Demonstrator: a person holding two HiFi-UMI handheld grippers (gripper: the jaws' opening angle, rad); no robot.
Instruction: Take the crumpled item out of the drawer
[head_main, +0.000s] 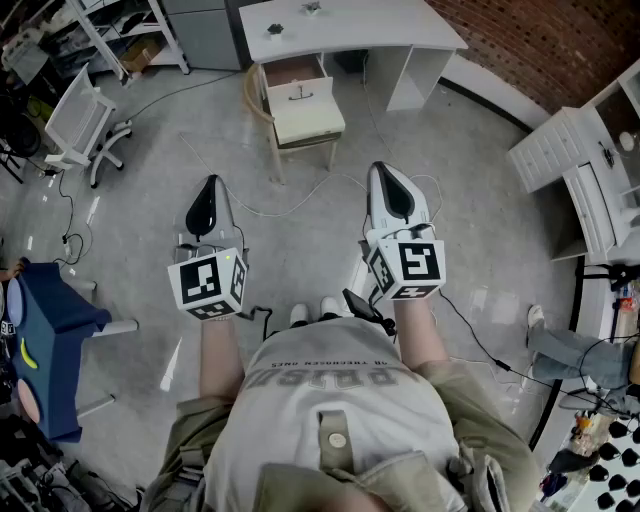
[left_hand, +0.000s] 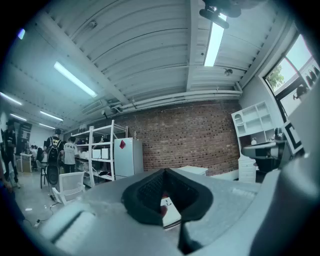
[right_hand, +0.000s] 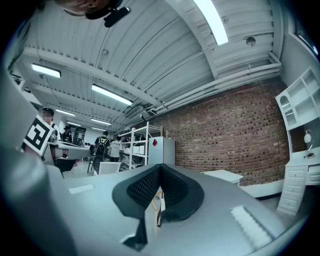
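Note:
A small wooden stand (head_main: 300, 105) with a cream drawer front and a dark handle stands on the floor before a white desk (head_main: 340, 30). Some brown interior shows behind the front; no crumpled item is visible. My left gripper (head_main: 208, 185) and right gripper (head_main: 388, 170) are held level side by side, well short of the stand and pointing toward it. Both are shut with nothing between the jaws. In the left gripper view the shut left gripper (left_hand: 165, 172) hides most of the stand. In the right gripper view the shut right gripper (right_hand: 159, 167) fills the lower middle.
A white chair (head_main: 85, 125) stands at the left and a blue object (head_main: 50, 330) nearer. White cables (head_main: 270, 210) trail across the floor between grippers and stand. A white cabinet (head_main: 570, 160) and another person's leg (head_main: 570, 350) are at the right.

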